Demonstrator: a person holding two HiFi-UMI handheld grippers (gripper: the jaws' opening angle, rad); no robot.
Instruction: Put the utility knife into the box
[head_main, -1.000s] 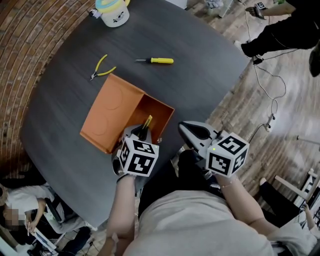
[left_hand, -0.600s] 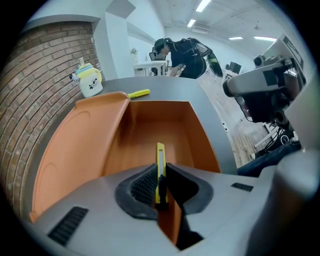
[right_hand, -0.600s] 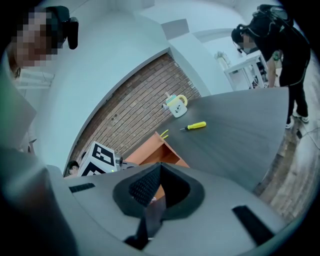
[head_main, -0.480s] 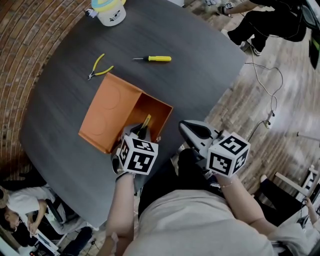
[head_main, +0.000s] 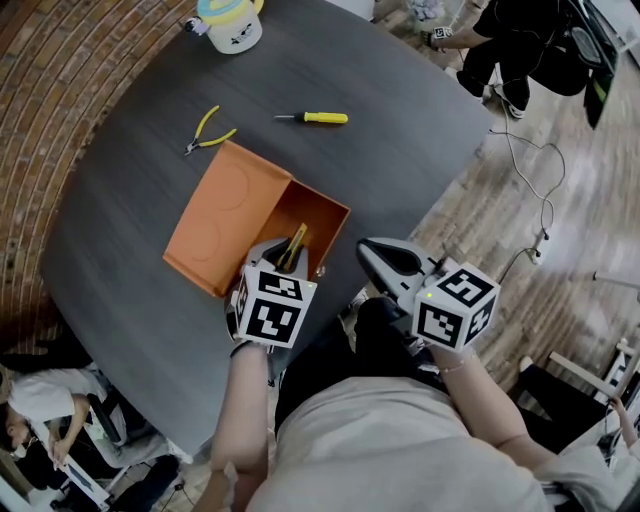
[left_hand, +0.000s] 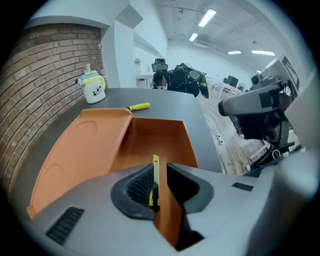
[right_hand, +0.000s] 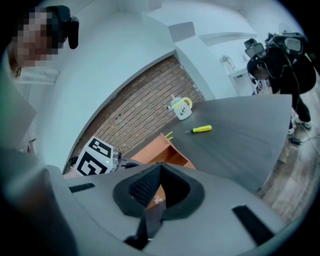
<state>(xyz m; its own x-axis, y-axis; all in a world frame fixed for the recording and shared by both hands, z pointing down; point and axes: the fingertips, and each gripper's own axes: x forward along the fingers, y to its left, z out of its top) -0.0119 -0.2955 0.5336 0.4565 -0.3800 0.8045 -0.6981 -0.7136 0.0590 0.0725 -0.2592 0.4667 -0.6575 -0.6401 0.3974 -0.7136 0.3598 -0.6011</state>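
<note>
The orange box (head_main: 326, 207) stands open on the dark table, its lid (head_main: 215, 215) laid flat to the left. My left gripper (head_main: 286, 256) is at the box's near end, shut on the yellow utility knife (head_main: 297, 243), which points forward over the box opening. In the left gripper view the utility knife (left_hand: 155, 175) stands on edge between the pads of the left gripper (left_hand: 159, 181), above the box's inside (left_hand: 150, 142). My right gripper (head_main: 376, 258) hovers past the table's edge, right of the box, shut and empty. The right gripper view shows the right gripper (right_hand: 160, 169) with its jaws closed together.
A yellow screwdriver (head_main: 314, 118) and yellow pliers (head_main: 207, 134) lie beyond the box. A mug (head_main: 230, 24) stands at the table's far edge. Cables (head_main: 535, 190) trail over the wooden floor to the right, where a person (head_main: 520, 35) stands. Another person (head_main: 40, 400) sits at lower left.
The left gripper has kept the knife over the box's near end, nudging slightly forward. The right gripper has held still. The person at upper right has shifted.
</note>
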